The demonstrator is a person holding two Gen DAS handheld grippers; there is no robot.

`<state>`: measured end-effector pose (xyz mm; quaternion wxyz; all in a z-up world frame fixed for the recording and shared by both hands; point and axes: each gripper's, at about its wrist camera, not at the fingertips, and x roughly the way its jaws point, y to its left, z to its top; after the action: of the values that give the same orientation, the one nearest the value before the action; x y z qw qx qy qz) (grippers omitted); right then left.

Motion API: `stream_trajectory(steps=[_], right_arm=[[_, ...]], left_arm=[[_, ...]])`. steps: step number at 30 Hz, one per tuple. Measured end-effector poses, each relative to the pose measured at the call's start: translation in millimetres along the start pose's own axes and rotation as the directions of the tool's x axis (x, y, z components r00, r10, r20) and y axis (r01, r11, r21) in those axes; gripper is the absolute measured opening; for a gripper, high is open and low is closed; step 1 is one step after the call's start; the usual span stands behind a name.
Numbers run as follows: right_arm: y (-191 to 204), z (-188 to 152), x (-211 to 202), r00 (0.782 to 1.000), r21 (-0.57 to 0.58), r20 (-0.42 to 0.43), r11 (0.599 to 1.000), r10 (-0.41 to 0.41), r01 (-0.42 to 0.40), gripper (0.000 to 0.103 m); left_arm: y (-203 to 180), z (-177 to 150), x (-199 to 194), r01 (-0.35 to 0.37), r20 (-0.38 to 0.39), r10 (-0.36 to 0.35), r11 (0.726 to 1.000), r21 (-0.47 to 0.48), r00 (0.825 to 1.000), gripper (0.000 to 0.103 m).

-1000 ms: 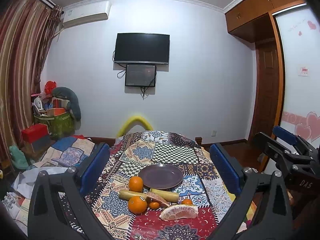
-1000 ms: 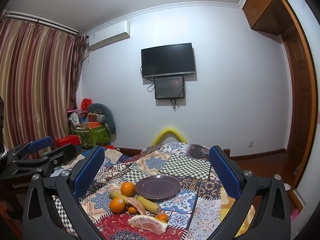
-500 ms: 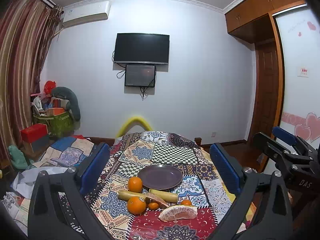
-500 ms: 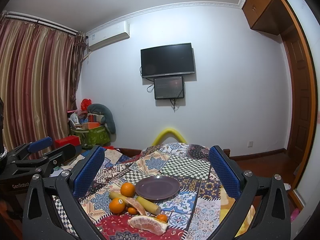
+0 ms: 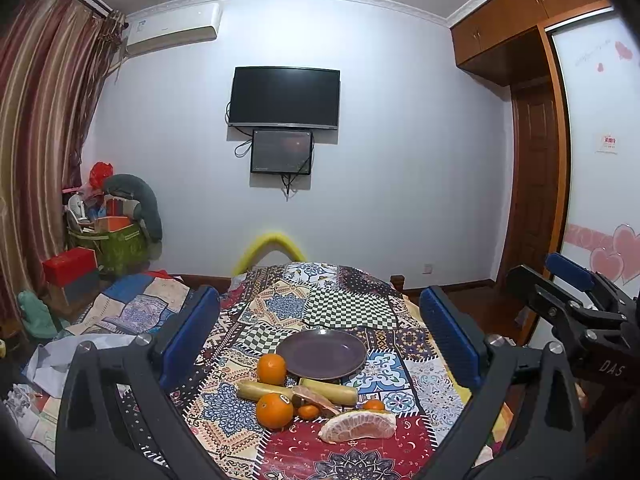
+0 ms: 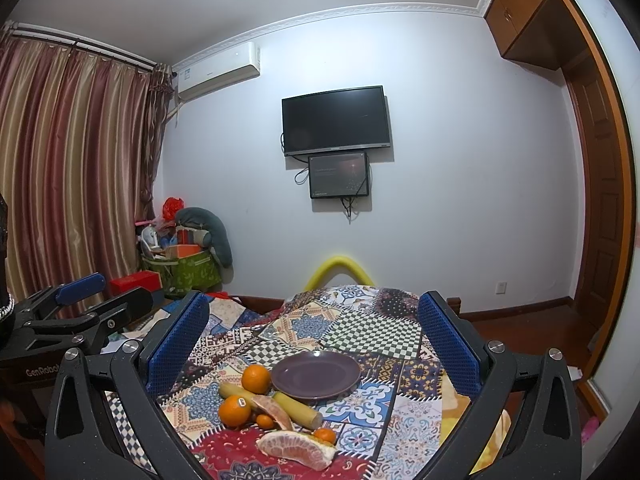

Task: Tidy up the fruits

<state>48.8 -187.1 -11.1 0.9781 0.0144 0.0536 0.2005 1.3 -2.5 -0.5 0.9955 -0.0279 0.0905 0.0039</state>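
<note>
Holding both tongs up over the near end of the table, I have nothing in either one. My left gripper (image 5: pixel 320 344) has its blue pads spread wide, and my right gripper (image 6: pixel 314 344) is spread just as wide; each looks down its fingers at the fruit from well apart.

Past the fingertips sits the fruit, bunched on the patchwork tablecloth (image 5: pixel 344 308). Nearest me lies a peeled pomelo wedge (image 5: pixel 358 426), with a second, thinner pomelo slice (image 5: pixel 316 398) behind it, lying over two pale sugarcane sticks (image 5: pixel 266 390). A stickered orange (image 5: pixel 274 410) sits at the left front, touching a cane stick; another orange (image 5: pixel 271 368) sits just beside the rim of the purple plate (image 5: pixel 320 354). Two small tangerines (image 5: pixel 309 412) are tucked among the pieces, one between the stickered orange and the thin slice, one right of the canes.

The plate holds nothing, so I judge the sorting is not yet begun and this is the approach. Next I would lower one gripper onto a free-standing piece, likely the orange by the rim, straddle it and close gently so it does not roll.
</note>
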Motion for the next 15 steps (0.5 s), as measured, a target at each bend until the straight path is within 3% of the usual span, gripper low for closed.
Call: stream_trajectory(steps=[15], right_arm=[[-3.5, -1.5, 4.0, 1.000, 0.016, -0.020, 1.000, -0.010, 0.010, 0.103]], left_arm=[[1.0, -1.2, 2.9, -0.004, -0.008, 0.004, 1.000, 0.005, 1.000, 0.101]])
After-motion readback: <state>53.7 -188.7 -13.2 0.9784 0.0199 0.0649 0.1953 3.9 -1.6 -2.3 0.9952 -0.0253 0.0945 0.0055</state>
